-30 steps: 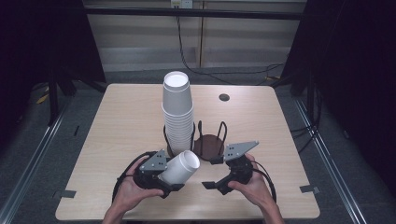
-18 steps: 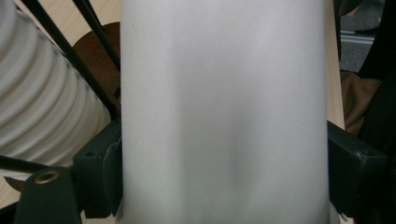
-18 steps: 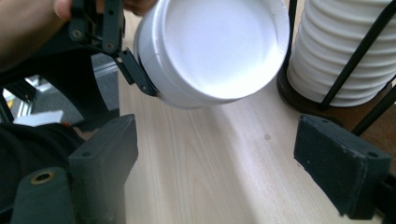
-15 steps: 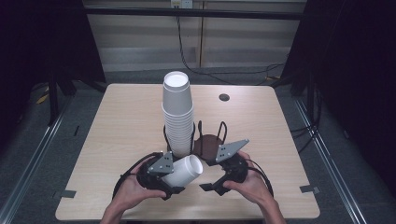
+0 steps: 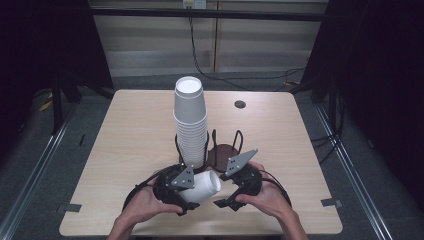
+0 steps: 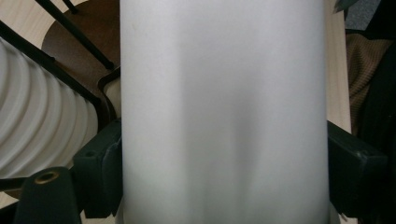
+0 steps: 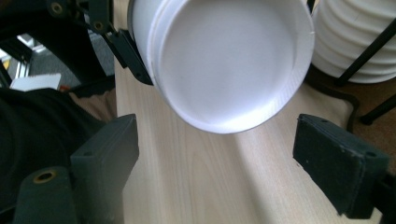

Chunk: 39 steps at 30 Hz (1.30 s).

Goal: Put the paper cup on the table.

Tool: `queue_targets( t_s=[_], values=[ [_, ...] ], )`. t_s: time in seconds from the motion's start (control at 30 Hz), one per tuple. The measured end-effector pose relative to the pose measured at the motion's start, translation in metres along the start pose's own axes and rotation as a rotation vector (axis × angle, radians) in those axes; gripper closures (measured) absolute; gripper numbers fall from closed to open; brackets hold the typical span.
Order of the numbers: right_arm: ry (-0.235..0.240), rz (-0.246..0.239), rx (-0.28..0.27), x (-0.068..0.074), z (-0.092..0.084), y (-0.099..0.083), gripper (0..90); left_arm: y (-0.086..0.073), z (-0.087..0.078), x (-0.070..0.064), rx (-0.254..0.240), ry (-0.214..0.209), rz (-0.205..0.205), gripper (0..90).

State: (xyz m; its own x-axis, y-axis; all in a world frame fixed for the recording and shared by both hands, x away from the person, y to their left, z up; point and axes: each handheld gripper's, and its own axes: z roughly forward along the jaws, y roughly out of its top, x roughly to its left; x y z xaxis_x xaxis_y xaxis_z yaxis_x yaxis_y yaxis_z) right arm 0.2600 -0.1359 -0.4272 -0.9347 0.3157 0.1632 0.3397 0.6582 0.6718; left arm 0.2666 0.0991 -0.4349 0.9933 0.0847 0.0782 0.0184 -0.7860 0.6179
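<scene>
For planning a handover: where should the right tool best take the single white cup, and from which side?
Probably at the rim end of the white cup, from the open mouth side. The left tool already clamps its lower body, and the right tool faces the mouth, jaws spread wide.

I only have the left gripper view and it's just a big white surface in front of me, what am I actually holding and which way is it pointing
Observer: The left tool grips a single white paper cup, lying on its side, open mouth toward the right tool.

Operator: Is the right tool gripping it too?

Observer: No. In the right gripper view its jaws stand wide open, with the cup's rim ahead of them, untouched.

Operator: Those ribbed white things at my left edge?

Observer: A tall stack of cups standing in a black wire holder, just beyond both tools.
</scene>
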Motion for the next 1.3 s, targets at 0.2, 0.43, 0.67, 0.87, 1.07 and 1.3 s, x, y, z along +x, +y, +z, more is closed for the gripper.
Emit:
queue_targets(
  t_s=[0.2,0.43,0.67,0.87,1.07,1.3],
  values=[
    [0.012,-0.023,0.061,-0.001,0.003,0.007,13.9,0.002,0.000,-0.002,0.040,-0.007,0.015,15.7],
    [0.015,-0.046,0.136,0.000,0.009,0.011,14.2,0.003,0.006,-0.004,0.072,-0.014,0.027,15.7],
    [0.035,-0.051,0.162,-0.001,0.013,0.016,14.7,0.003,0.010,-0.007,0.098,-0.015,0.026,15.7],
    [0.070,-0.071,0.182,0.000,0.017,0.022,17.8,0.004,0.013,-0.009,0.105,-0.037,0.032,15.8],
    [0.077,-0.073,0.196,-0.001,0.020,0.023,19.6,0.005,0.017,-0.010,0.092,-0.045,0.029,15.8],
    [0.106,-0.077,0.207,0.001,0.023,0.025,18.7,0.007,0.020,-0.014,0.084,-0.073,0.040,15.8]
  ],
)
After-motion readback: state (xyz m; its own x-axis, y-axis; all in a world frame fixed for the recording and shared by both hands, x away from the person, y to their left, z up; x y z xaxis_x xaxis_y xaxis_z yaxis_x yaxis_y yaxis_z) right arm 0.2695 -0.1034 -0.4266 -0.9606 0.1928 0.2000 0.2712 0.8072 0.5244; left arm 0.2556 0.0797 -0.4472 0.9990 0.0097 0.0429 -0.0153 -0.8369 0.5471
